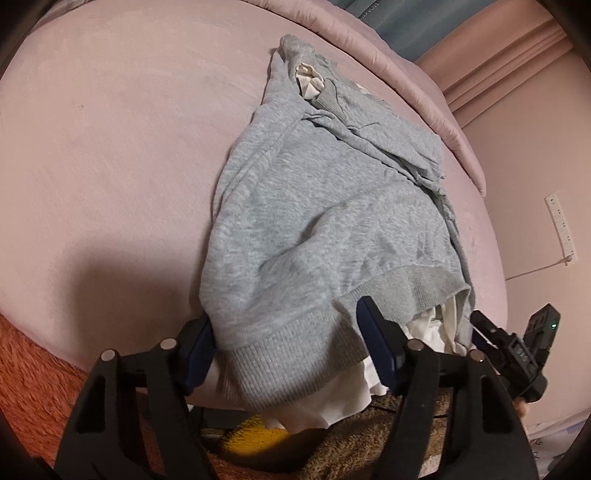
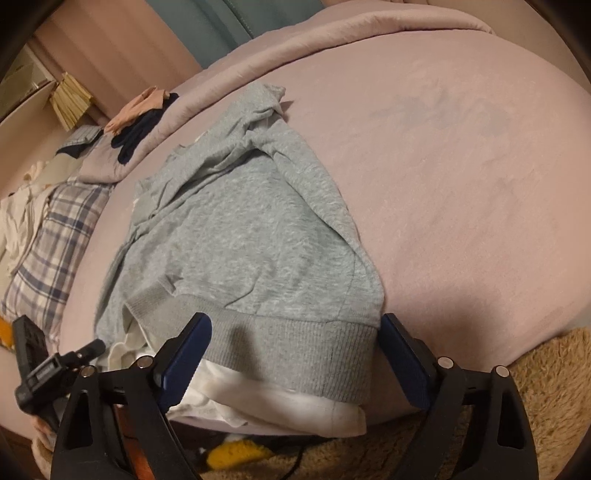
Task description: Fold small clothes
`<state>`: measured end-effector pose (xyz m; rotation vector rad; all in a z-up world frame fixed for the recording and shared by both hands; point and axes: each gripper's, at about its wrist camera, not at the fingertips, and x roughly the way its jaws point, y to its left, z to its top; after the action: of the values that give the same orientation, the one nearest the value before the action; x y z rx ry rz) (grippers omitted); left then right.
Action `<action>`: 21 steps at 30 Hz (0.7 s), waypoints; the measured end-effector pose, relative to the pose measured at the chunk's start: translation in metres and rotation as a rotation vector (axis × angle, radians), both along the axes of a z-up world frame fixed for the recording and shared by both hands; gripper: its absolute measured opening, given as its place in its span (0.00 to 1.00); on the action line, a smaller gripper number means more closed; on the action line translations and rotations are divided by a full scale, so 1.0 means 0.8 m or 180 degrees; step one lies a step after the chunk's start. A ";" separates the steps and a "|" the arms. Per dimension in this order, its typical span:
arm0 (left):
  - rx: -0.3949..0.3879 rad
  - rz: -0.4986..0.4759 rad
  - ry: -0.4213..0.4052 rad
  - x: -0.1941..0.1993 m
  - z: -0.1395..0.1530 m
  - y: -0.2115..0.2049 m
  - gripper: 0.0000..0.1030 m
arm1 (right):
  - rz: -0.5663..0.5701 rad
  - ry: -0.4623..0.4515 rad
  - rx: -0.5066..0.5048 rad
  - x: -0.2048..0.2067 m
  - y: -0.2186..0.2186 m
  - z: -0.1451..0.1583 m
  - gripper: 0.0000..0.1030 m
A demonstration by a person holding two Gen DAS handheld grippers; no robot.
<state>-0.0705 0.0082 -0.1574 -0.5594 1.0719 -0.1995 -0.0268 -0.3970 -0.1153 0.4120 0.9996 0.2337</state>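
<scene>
A light grey sweatshirt [image 1: 314,206] lies crumpled on the pink bed [image 1: 110,147], its ribbed hem [image 2: 295,350] at the near edge. White fabric [image 2: 280,402] pokes out below the hem and at the collar. My left gripper [image 1: 286,314] straddles the hem's left part. One pad is at the corner and the other rests on the rib; the cloth between them is not bunched. My right gripper [image 2: 295,317] stands open around the hem's right part, its outer finger just beyond the corner. Each view shows the other gripper at its side edge.
A folded pink quilt [image 2: 332,33] runs along the bed's far side. A plaid cloth [image 2: 51,243] and dark and peach clothes [image 2: 144,110] lie to the left. Below the bed's near edge are a brown shaggy rug [image 2: 546,387] and an orange one [image 1: 29,369].
</scene>
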 end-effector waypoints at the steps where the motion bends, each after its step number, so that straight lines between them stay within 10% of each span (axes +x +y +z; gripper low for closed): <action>1: -0.0005 -0.0007 0.0003 0.001 -0.001 0.000 0.68 | -0.0005 -0.0004 -0.0011 0.000 0.000 0.000 0.88; 9: 0.0099 0.0027 -0.0020 0.003 -0.005 -0.007 0.68 | 0.0010 -0.0017 -0.0036 0.002 0.001 -0.006 0.80; 16: 0.0241 0.0096 -0.0089 0.001 -0.004 -0.006 0.19 | -0.0057 -0.0059 -0.0066 0.002 -0.006 -0.007 0.49; 21: 0.0210 0.0073 -0.0158 -0.005 0.011 -0.007 0.16 | 0.0057 -0.0106 0.0017 0.001 -0.003 0.001 0.28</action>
<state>-0.0745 0.0029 -0.1482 -0.5049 1.0198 -0.1566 -0.0262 -0.3993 -0.1146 0.4029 0.9707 0.2587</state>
